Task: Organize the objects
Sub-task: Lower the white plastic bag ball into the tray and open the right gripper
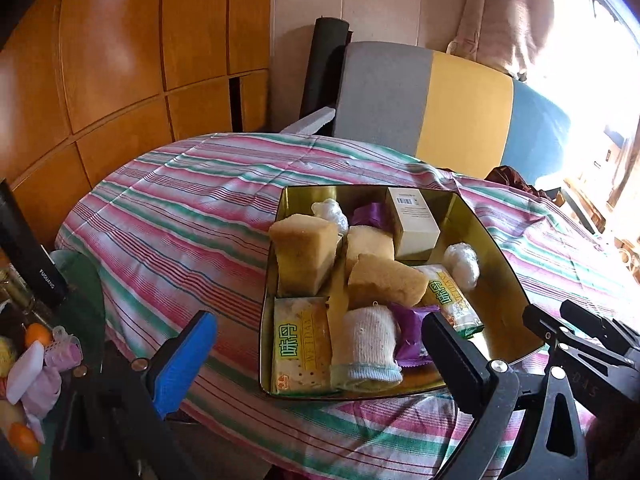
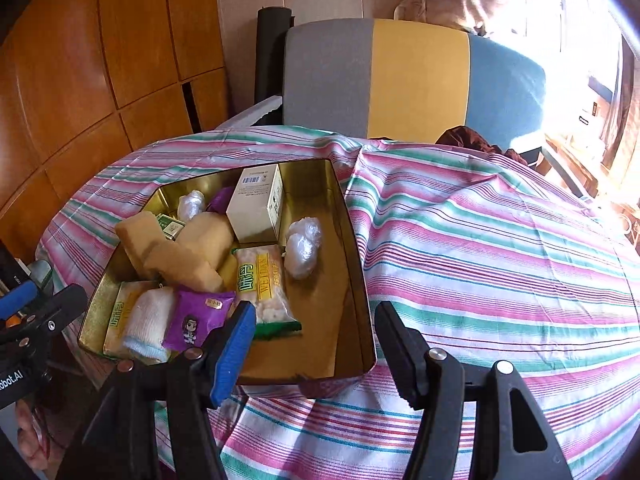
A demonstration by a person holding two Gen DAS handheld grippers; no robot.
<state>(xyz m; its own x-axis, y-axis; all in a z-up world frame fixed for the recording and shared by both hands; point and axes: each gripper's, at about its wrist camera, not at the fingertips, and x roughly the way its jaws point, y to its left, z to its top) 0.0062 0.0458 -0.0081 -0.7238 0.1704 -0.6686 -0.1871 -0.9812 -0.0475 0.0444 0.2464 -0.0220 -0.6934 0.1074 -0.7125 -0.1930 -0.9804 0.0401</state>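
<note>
Writing first: "WEIDAN" in yellow capitals beside large green Chinese characters on two clear cracker packets, one flat at the near left corner of the gold tin, the other slanting toward its middle. Barcode label and fine, unreadable print on a cream cardboard box at the far side. Cartoon figure on a glossy purple snack pouch. "FUGUANG" in white down a black flask off to the left.

Shapes and textures: porous tan sponge blocks piled in the centre; ribbed white sock roll with a pale blue cuff at the near edge; two crinkled clear plastic wads. Tin square, shiny, mirror-like inside, resting on a worktop under pink, green and white striped cloth.

Left tool spread wide, blue pad one side, black the other, nothing between. Right tool parted over the tin's near right corner, empty.
</note>
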